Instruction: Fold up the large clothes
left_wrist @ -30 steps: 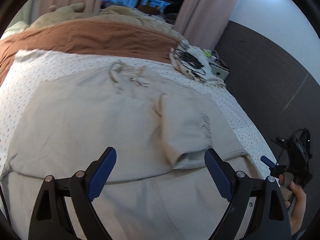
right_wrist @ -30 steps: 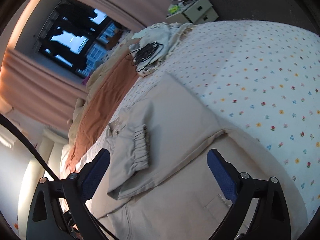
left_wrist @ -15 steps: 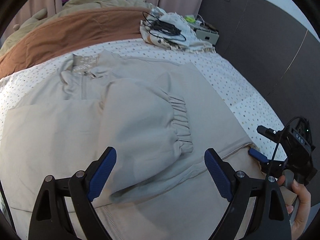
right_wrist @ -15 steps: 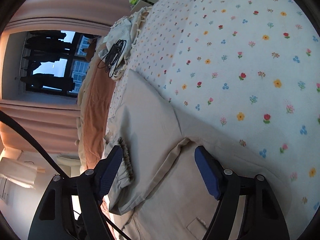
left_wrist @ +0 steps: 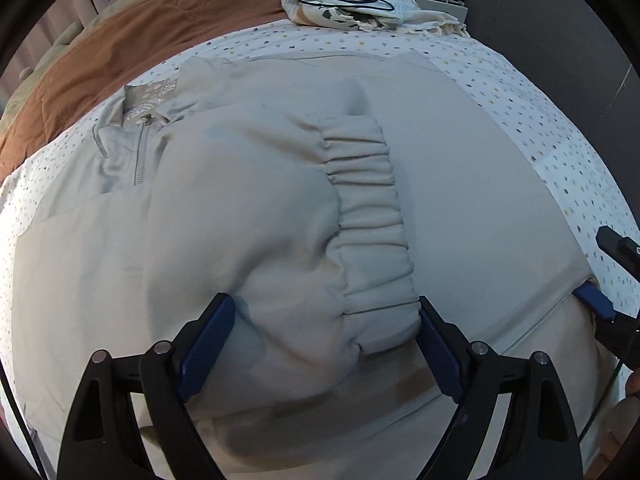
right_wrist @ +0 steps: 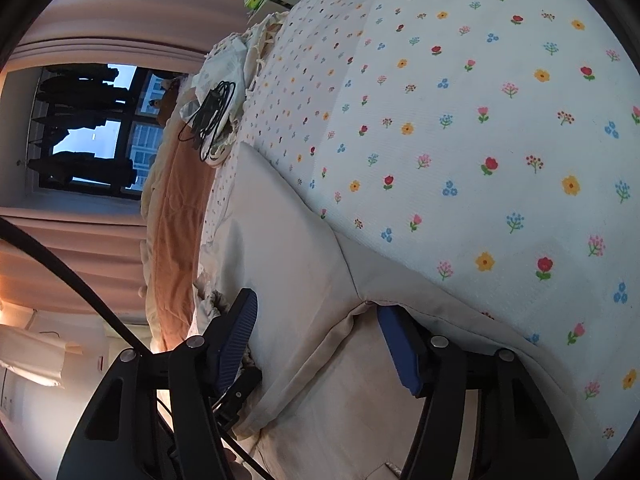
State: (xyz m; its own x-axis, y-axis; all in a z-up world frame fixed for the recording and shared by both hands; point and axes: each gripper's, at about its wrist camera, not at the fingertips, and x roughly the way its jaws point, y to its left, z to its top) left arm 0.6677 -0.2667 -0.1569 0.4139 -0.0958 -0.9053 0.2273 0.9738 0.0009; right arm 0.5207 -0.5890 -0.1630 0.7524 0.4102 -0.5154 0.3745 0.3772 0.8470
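One beige zip-neck pullover [left_wrist: 460, 168], elastic-cuffed sleeve [left_wrist: 280, 220] folded across, on floral-print bed sheet [right_wrist: 460, 120]. Two tools: left [left_wrist: 326, 344] straddling cuff, closing slightly; right [right_wrist: 316, 336] narrowing over hem edge, pads not visibly pinching.

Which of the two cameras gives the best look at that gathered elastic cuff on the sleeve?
The left wrist view. The elastic cuff sits in the middle of the picture, its ribbed gathers plain along its whole length. In the right wrist view only a crumpled sliver of it peeks out beside a blue finger, seen edge-on.
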